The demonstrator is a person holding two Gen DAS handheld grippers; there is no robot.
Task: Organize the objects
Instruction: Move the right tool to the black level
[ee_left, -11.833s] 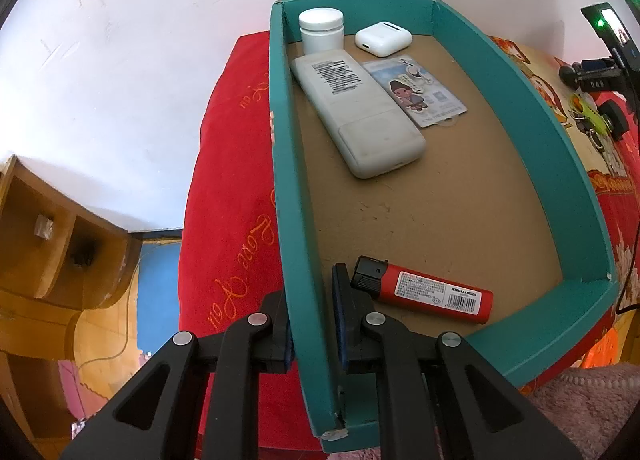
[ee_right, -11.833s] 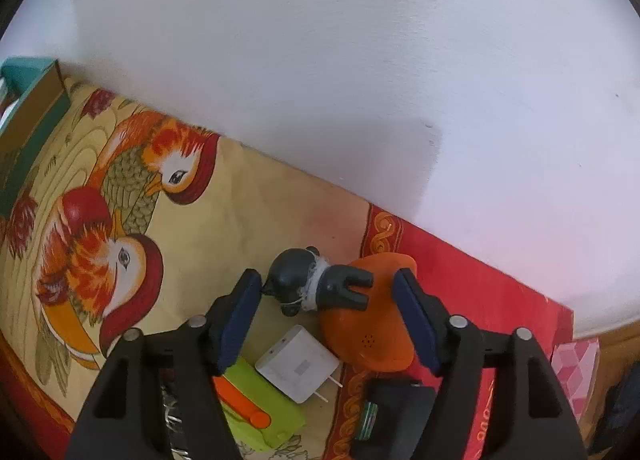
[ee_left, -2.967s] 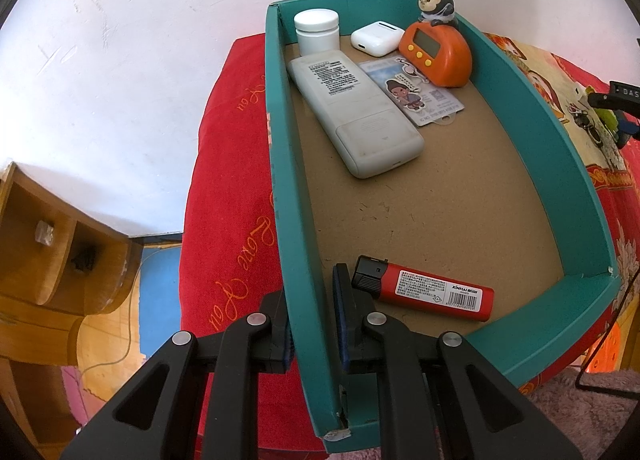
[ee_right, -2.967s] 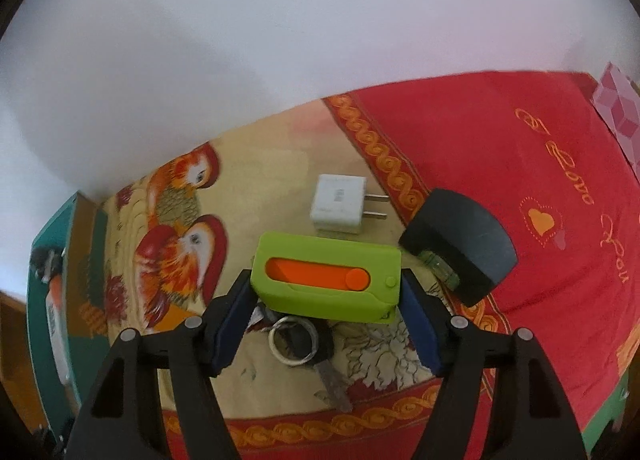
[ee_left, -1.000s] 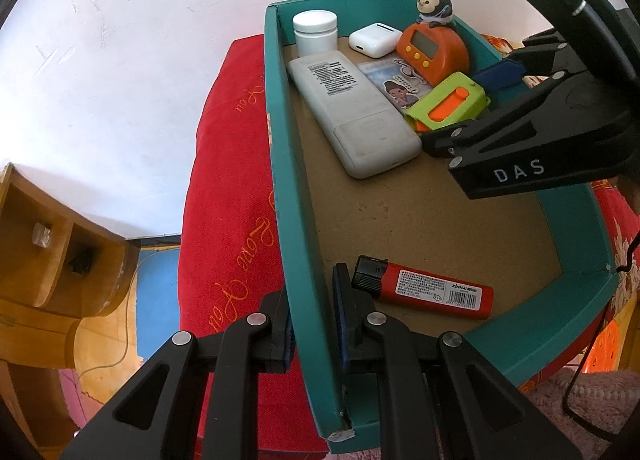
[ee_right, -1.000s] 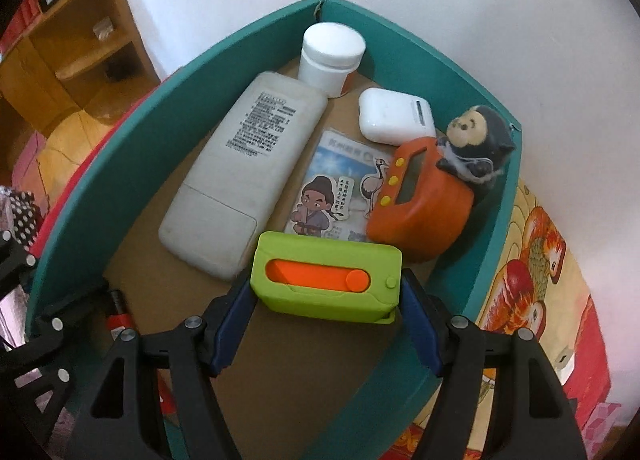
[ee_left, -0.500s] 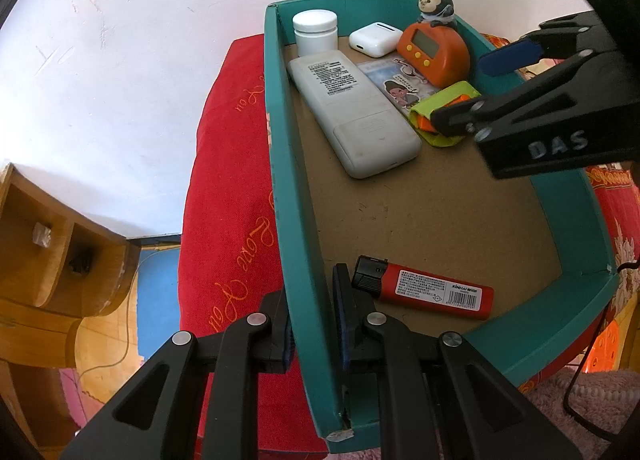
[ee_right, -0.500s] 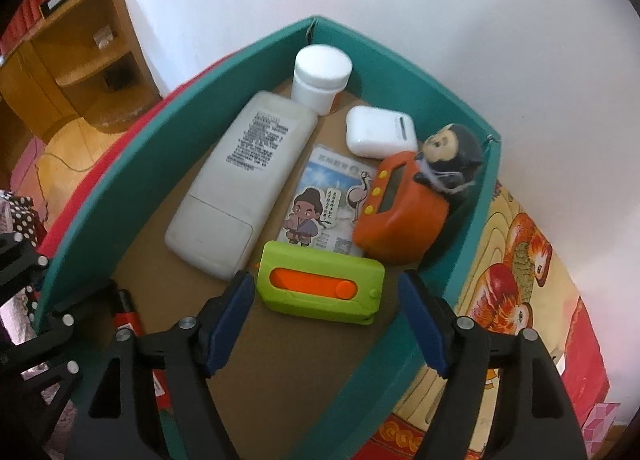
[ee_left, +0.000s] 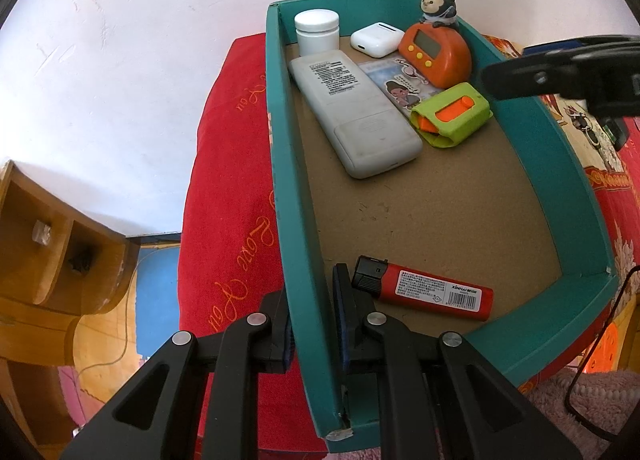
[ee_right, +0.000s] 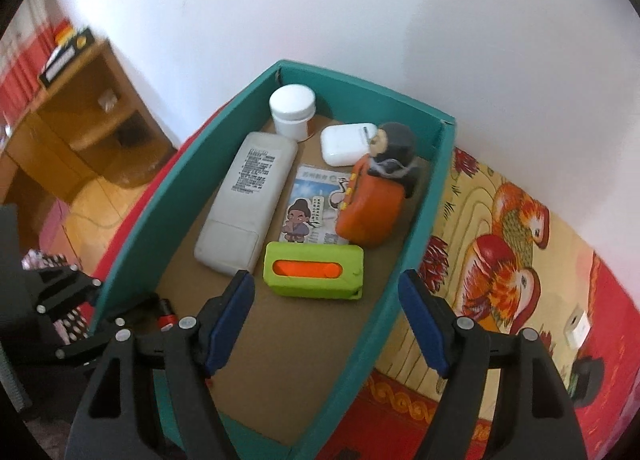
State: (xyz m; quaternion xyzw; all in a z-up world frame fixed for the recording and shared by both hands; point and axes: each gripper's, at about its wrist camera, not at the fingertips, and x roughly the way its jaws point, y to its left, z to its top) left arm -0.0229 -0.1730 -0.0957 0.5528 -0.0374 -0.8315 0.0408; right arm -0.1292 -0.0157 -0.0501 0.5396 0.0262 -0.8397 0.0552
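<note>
Lighter (ee_left: 423, 293) in the teal tray (ee_left: 568, 180) reads "XINHAI". Left gripper (ee_left: 312, 320) pinches the tray wall beside it; right gripper (ee_right: 326, 324) hangs spread, empty.

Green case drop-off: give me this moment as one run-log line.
left gripper: shut on teal box wall | right gripper: jaws open, empty, above box | green case: on box floor beside orange timer | outside box: white charger

A bed with a red cover (ee_left: 228, 196) and a bird-patterned cloth (ee_right: 492, 220) carries a teal box (ee_left: 560, 164) at its wall-side corner. A white charger (ee_right: 579, 327) and a dark object (ee_right: 588, 376) lie on the cloth, well apart from the box.
</note>
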